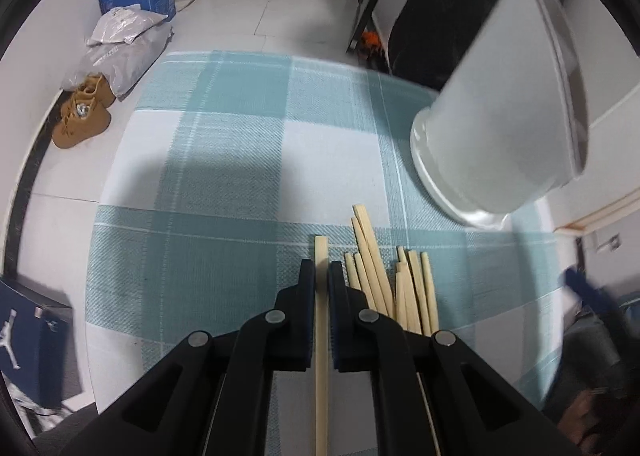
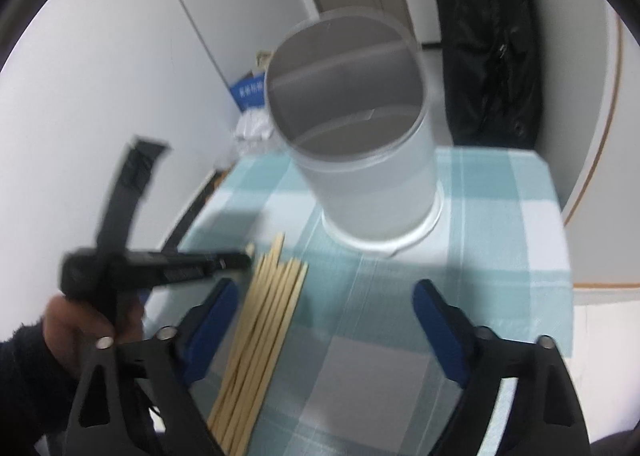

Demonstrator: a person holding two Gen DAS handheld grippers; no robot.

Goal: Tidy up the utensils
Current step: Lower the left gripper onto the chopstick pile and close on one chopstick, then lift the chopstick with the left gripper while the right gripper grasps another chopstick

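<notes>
at frame centre the cup (image 2: 360,128) stands empty; left gripper (image 1: 321,276) pinches one chopstick (image 1: 321,336) beside the pile (image 2: 260,336); right gripper (image 2: 324,320) gapes wide.

Surface (image 1: 224,160) under teal-and-white checked cloth (image 2: 500,240). On it: frosted white cup (image 2: 372,172) (upright, open top), loose bundle of pale wooden chopsticks (image 2: 264,332) lying flat just beside it, not touching.

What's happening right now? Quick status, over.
Left gripper shut on one chopstick. Right gripper open, empty. Other chopsticks on cloth. Holder cup upright, unobstructed.
</notes>
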